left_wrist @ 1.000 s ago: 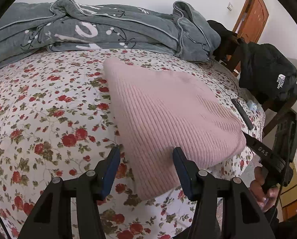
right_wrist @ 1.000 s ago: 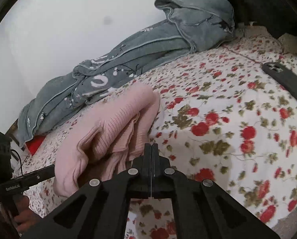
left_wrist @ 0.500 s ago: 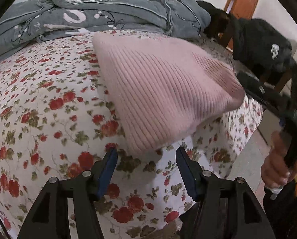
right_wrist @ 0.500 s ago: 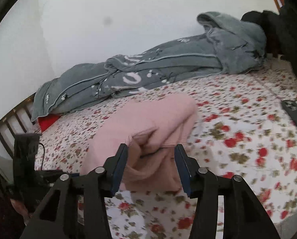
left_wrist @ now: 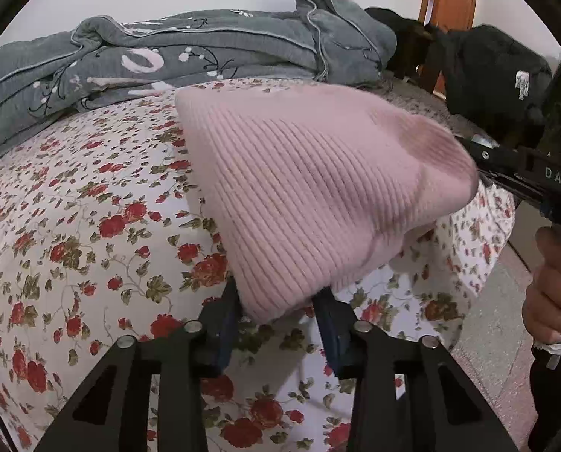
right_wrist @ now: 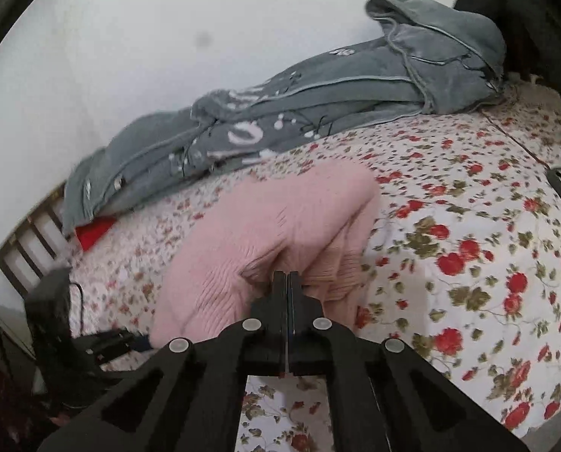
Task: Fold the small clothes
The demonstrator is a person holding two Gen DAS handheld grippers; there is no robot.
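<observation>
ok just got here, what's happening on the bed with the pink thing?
A person is folding a pink knit garment on the floral bedsheet, one handheld gripper per hand. The right gripper is shut on a bunched edge of it. The left gripper has just been closing around the near corner, which sits between its jaws; whether the pads press yet isn't clear. That end of the garment looks slightly lifted. A grey blanket lies along the wall behind, untouched.
</observation>
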